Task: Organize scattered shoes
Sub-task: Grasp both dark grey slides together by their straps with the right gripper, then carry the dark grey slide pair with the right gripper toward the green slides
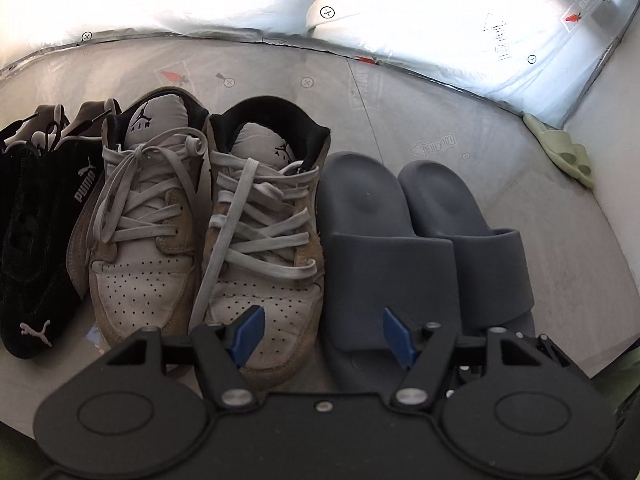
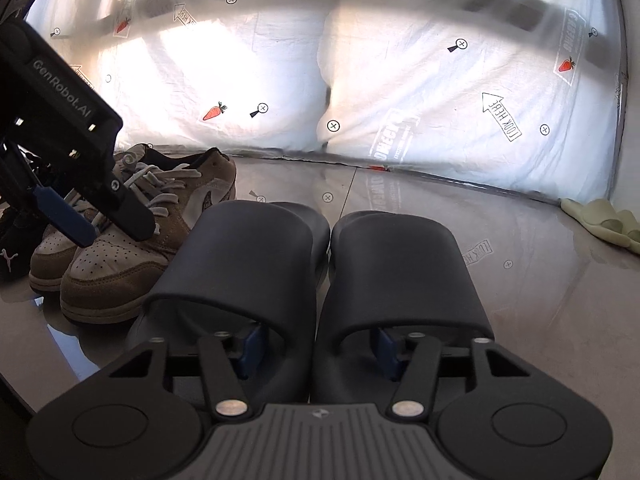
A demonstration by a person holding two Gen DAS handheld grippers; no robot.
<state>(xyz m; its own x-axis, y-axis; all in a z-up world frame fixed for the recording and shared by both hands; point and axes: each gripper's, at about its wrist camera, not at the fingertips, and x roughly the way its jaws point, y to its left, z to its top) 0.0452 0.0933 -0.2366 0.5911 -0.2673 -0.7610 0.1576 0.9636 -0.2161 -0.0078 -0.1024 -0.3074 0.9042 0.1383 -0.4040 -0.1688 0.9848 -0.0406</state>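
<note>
Since the two dark grey slides (image 2: 384, 264) look like moulded foam, I judge them light, springy and a little grippy rather than slick, with wide straps that bend but do not crease. They lie side by side and touching, directly ahead of and under the right gripper (image 2: 317, 346), toes towards it. One blue pad sits inside each strap opening, so the two inner strap walls stand between the jaws. Whether the pads already press on those walls I cannot tell, as the straps hide the contact. Pinching both inner walls together seems the sensible hold, low near the sole where the foam is thickest; a hold high on the strap would likely let the pair sag and twist. The left gripper (image 1: 323, 336) hangs open and empty above the toe of the nearer tan sneaker (image 1: 260, 240) and the neighbouring slide. A pale green slide (image 2: 600, 220) lies well apart, ahead and right of both grippers.
</note>
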